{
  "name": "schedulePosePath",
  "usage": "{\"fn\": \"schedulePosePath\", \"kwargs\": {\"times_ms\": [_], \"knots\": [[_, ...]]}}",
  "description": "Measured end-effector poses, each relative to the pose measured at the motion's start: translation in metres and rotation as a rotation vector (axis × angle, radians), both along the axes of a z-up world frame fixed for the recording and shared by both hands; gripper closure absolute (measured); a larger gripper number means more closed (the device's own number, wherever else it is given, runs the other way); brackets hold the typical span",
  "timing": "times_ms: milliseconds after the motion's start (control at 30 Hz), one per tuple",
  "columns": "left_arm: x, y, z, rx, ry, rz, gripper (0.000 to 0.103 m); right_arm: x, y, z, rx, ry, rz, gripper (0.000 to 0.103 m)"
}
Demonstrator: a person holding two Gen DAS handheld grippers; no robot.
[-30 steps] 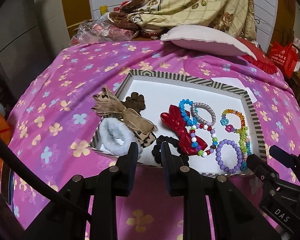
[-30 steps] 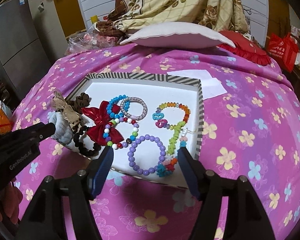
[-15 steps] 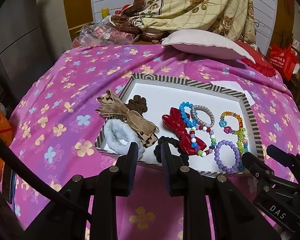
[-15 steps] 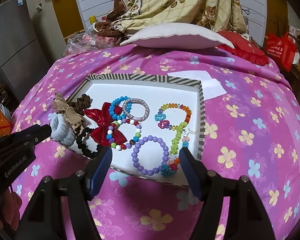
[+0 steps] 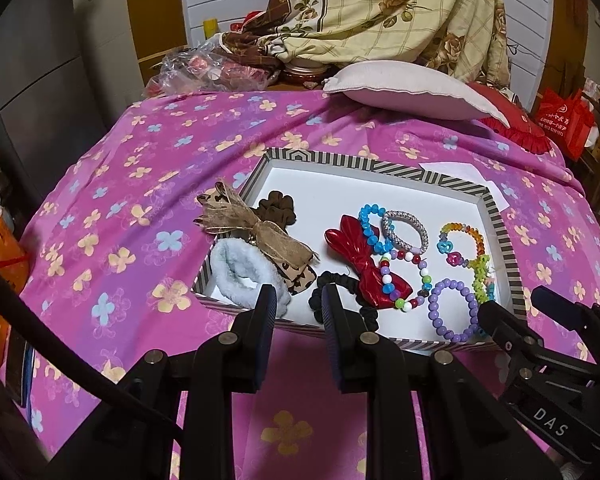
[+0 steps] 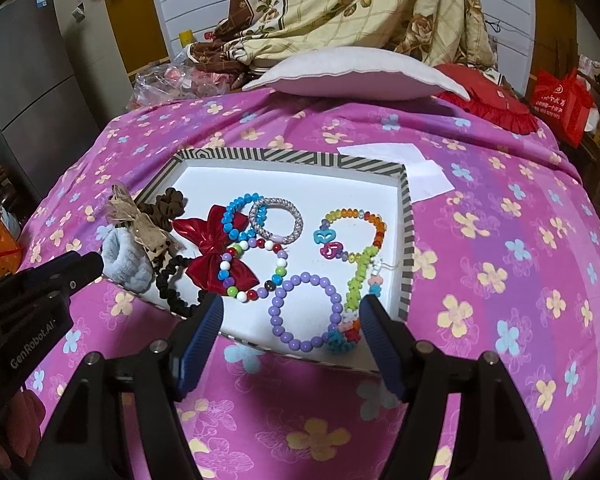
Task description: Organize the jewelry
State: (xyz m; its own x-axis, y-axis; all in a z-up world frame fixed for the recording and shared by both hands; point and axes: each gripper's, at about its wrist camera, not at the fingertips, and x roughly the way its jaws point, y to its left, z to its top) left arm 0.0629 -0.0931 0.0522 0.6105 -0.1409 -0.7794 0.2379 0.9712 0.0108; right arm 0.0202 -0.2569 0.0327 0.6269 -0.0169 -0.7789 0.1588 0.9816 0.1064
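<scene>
Just beyond the right claw (image 6: pixel 291 316), whose jaws stand wide and hold nothing, the purple bead bracelet (image 6: pixel 306 312) lies flat in the striped tray (image 6: pixel 406 240) on the bed. Left claw (image 5: pixel 298 304), half open and empty, hovers nearer the black scrunchie (image 5: pixel 334 292).

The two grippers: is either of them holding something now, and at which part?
Nothing is held. The left gripper and the right gripper both hover open before the striped tray; their fingers are empty.

Five bead bracelets (image 6: pixel 305 312), three scrunchies (image 5: pixel 244 276), two bows (image 6: pixel 216 252), one tray (image 6: pixel 407 240)
</scene>
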Motion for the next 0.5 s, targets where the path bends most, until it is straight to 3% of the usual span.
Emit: {"fn": "schedulePosePath", "kwargs": {"times_ms": [500], "knots": [[-0.0025,0.0034,-0.0014,-0.003,-0.001,0.006,0.067,-0.0012,0.0029,0.0005,-0.008,0.003,0.001,0.029]]}}
